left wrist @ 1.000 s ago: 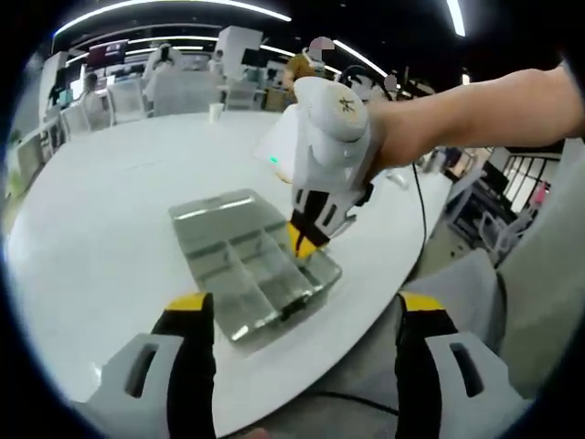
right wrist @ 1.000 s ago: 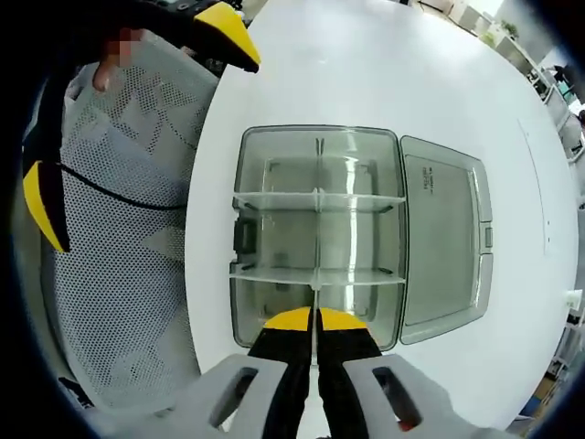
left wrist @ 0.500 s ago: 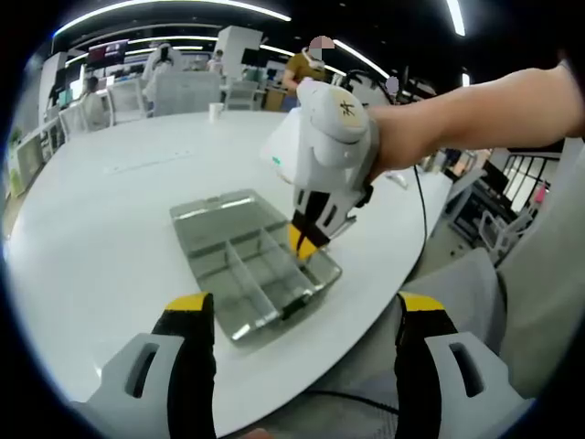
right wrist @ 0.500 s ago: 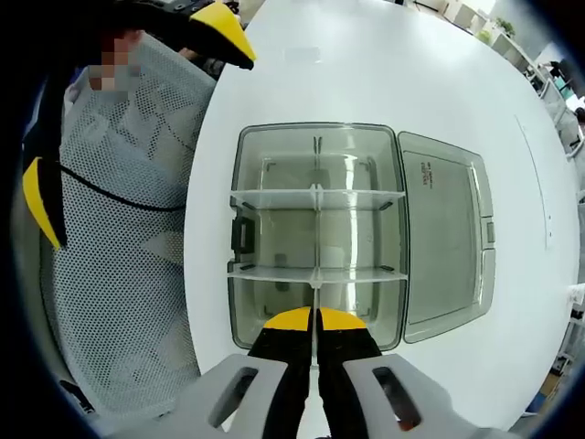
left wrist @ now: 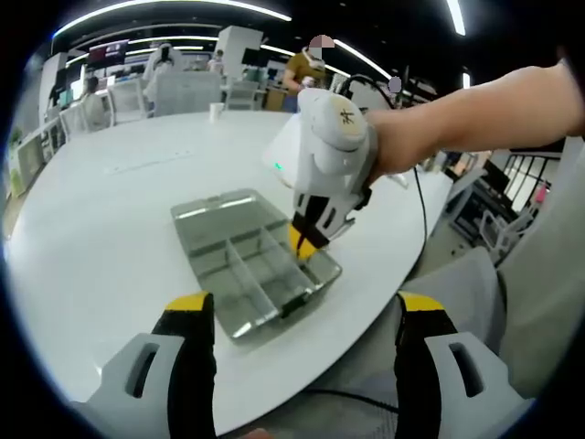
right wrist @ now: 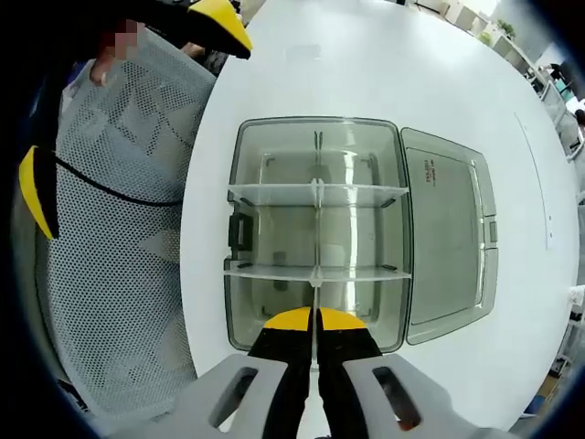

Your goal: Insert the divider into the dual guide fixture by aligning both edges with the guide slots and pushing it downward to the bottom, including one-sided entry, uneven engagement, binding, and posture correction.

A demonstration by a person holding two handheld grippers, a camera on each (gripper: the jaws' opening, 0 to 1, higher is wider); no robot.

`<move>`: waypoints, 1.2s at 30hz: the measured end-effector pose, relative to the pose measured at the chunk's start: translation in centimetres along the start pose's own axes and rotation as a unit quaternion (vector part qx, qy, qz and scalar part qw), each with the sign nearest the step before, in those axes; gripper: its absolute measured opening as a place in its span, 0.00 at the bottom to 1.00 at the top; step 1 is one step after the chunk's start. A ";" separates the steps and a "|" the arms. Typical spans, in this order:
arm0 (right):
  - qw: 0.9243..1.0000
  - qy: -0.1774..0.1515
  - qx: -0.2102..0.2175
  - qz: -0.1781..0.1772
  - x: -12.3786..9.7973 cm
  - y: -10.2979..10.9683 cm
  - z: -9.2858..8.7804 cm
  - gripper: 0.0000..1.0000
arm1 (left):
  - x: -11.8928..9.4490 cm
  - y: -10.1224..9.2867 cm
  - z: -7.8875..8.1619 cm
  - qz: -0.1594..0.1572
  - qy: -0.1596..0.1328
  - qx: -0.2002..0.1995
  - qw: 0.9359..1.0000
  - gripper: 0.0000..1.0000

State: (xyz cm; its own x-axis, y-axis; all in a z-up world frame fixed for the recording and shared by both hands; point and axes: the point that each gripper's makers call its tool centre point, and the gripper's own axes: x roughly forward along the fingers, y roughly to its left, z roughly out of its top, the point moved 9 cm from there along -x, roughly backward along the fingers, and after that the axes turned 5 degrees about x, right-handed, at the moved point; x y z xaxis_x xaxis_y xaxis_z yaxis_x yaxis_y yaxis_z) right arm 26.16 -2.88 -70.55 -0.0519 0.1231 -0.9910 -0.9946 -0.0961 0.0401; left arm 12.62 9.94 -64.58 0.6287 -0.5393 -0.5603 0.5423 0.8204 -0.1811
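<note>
Round white table (left wrist: 110, 210), glossy top, extending toward a background office with white chairs (left wrist: 128, 96) and ceiling light strips (left wrist: 164, 7). A small white cup (left wrist: 216, 112) stands near the far edge. Grey perforated mesh fabric (right wrist: 110, 229) lies beside the table rim.
</note>
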 end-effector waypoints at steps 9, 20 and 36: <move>1.000 -0.009 -0.009 -0.007 0.1 0.3 -0.3 0.00 | -0.2 -0.2 0.0 -0.002 0.002 0.005 1.000 0.79; 1.000 -0.024 -0.010 -0.016 0.8 0.4 -1.0 0.00 | -0.4 -0.2 -0.2 0.001 0.002 0.001 1.000 0.79; 0.998 -0.057 0.006 -0.030 0.7 -0.2 -1.2 0.24 | -0.5 -0.3 0.0 -0.002 0.006 0.006 1.000 0.79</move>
State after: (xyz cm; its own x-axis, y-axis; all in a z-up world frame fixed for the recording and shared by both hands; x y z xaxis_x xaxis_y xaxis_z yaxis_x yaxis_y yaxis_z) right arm 26.43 -3.94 -71.37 -0.0024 0.2406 -0.9706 -0.9972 -0.0732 -0.0157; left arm 12.14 10.01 -64.25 0.6201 -0.5397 -0.5694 0.5511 0.8162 -0.1734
